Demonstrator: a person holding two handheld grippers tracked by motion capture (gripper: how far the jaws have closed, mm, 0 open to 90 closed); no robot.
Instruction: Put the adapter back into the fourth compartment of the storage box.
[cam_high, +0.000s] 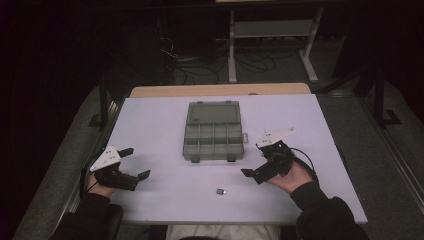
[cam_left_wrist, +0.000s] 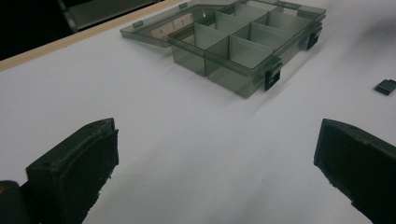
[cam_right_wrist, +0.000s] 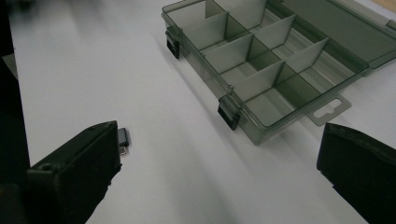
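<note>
on white tabletop (cam_high: 150, 195) we should centre the spread right gripper (cam_high: 254, 161) over small dark chip (cam_high: 221, 191), left gripper (cam_high: 137, 162) also spread, before filling compartment box (cam_high: 213, 141).

I find no legible text, label, brand, number or sign in any view. I check the grey compartment box (cam_high: 213, 131) at the table's centre: its open lid (cam_left_wrist: 161, 29) carries a pale patch that may be a sticker, but nothing on it can be read. The small dark part (cam_high: 221, 191) near me bears no readable marking.
</note>
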